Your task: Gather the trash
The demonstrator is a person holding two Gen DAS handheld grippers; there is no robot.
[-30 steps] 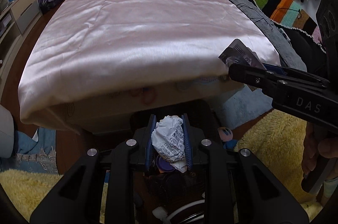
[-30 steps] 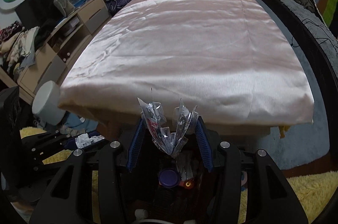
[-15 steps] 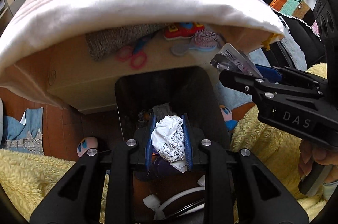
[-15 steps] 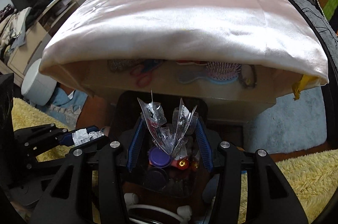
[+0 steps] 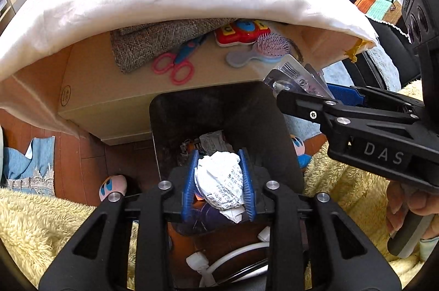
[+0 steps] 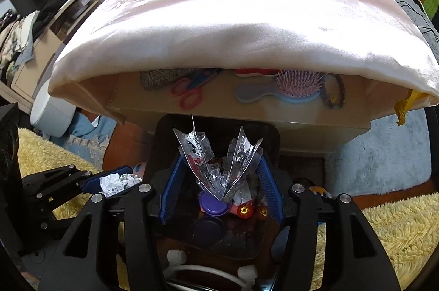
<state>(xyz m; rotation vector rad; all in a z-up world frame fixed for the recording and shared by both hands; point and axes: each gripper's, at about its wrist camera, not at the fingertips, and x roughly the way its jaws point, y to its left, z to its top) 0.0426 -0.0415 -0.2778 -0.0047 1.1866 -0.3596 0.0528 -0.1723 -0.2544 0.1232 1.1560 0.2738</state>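
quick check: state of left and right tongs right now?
Left tongs: opening, crumpled paper between the pads, over the bin.
Right tongs: opening, clear plastic wrapper between them, pads seem off it.

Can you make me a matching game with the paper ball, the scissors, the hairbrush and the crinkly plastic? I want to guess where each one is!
Things:
1. crumpled paper ball
2. scissors
3. hairbrush
4. clear plastic wrapper

Places:
A. between the right gripper's opening jaws, over the black bin
B. on the shelf, next to the grey cloth
C. between the left gripper's opening jaws
D. on the shelf, below the red toy

Pairs: 1-C, 2-B, 3-D, 4-A
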